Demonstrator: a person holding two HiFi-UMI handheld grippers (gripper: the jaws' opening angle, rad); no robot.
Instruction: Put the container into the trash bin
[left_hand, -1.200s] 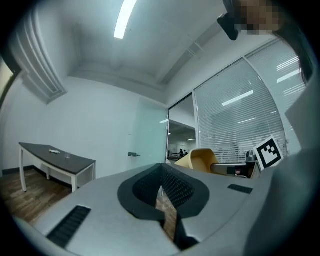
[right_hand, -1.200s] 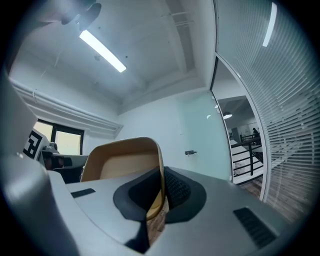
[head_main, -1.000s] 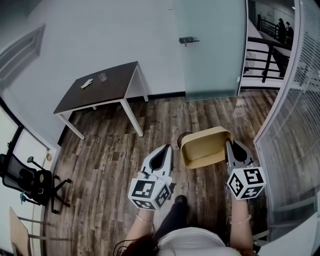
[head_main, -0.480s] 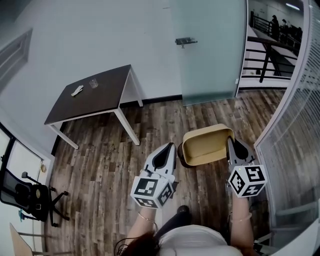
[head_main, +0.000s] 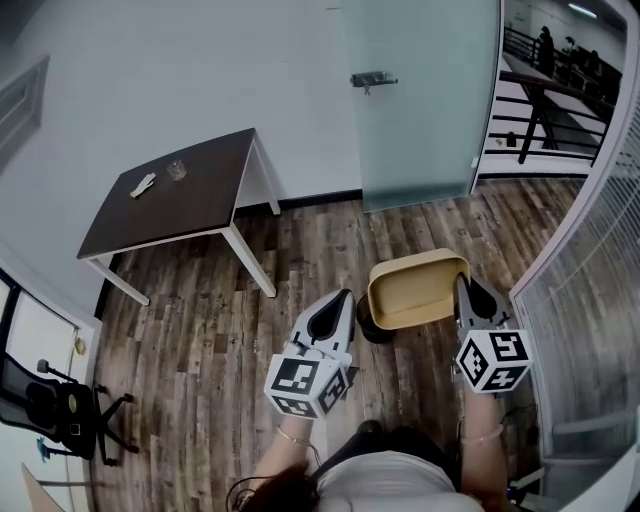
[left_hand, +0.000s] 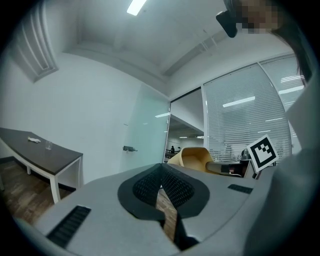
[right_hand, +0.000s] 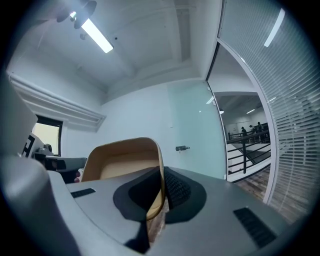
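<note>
A tan, open-topped container (head_main: 418, 290) is carried level above the wood floor, and my right gripper (head_main: 463, 291) is shut on its right rim. In the right gripper view the thin rim (right_hand: 161, 175) is pinched between the dark pads, with the container's hollow (right_hand: 125, 162) to the left. A dark round trash bin (head_main: 371, 328) stands on the floor, mostly hidden under the container's near left corner. My left gripper (head_main: 344, 301) is shut and holds nothing, just left of the bin. In the left gripper view its pads (left_hand: 161, 170) meet, and the container (left_hand: 196, 156) shows to the right.
A dark-topped table with white legs (head_main: 170, 200) stands at the far left against the wall, with a glass (head_main: 177, 169) on it. A frosted glass door (head_main: 420, 100) is ahead. A glass wall with blinds (head_main: 590, 290) curves along the right. An office chair (head_main: 60, 415) is at lower left.
The person has walked forward: table and chair have slid left, and the bin has come nearer under the container. Both grippers keep their pose, the right one still holding the container.
</note>
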